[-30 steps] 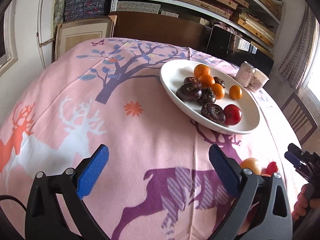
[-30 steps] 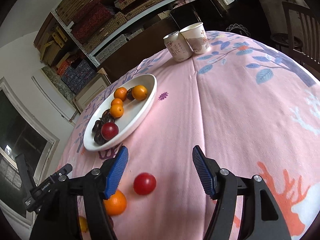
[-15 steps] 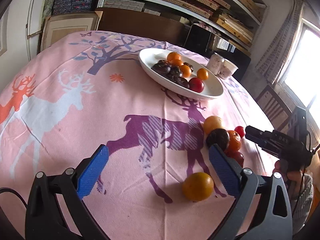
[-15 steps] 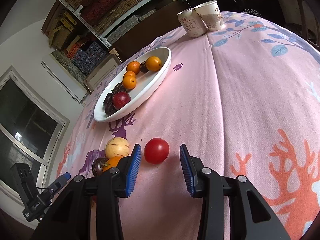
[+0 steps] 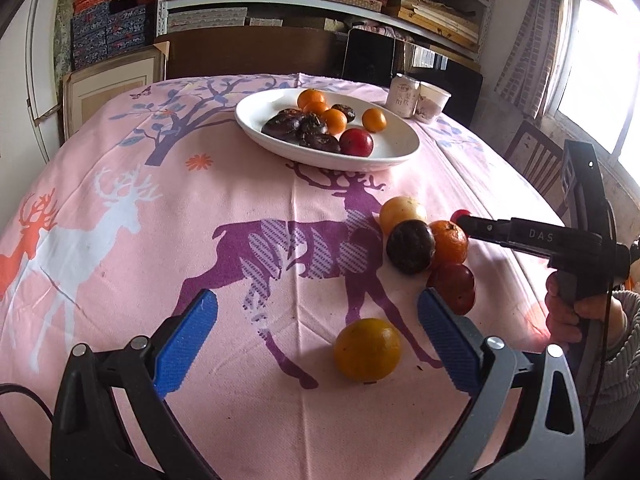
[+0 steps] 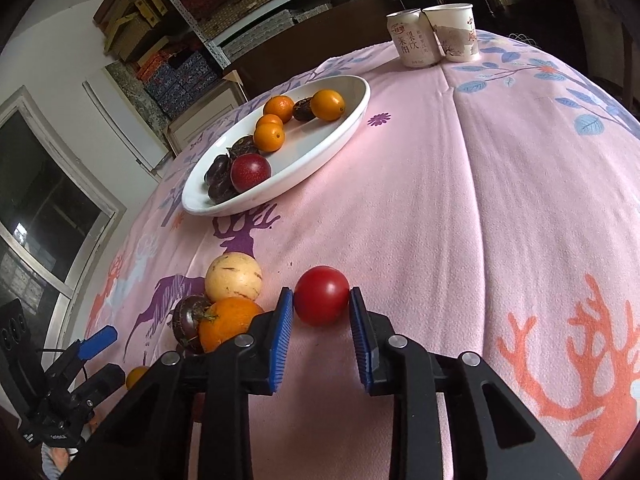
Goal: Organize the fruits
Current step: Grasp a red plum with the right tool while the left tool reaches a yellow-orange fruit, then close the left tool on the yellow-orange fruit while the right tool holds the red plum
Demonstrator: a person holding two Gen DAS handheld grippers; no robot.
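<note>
fruit pile (image 5: 428, 246) on tablecloth (image 5: 240, 200), plate (image 5: 256, 118) behind, cups (image 5: 418, 96) beyond.

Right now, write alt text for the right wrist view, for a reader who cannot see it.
The right claw is shut on a small red fruit lying on a pink deer-print tablecloth. Left of it sit a pale yellow fruit, an orange and a dark purple fruit; beyond, a white dish holds more fruit.
</note>
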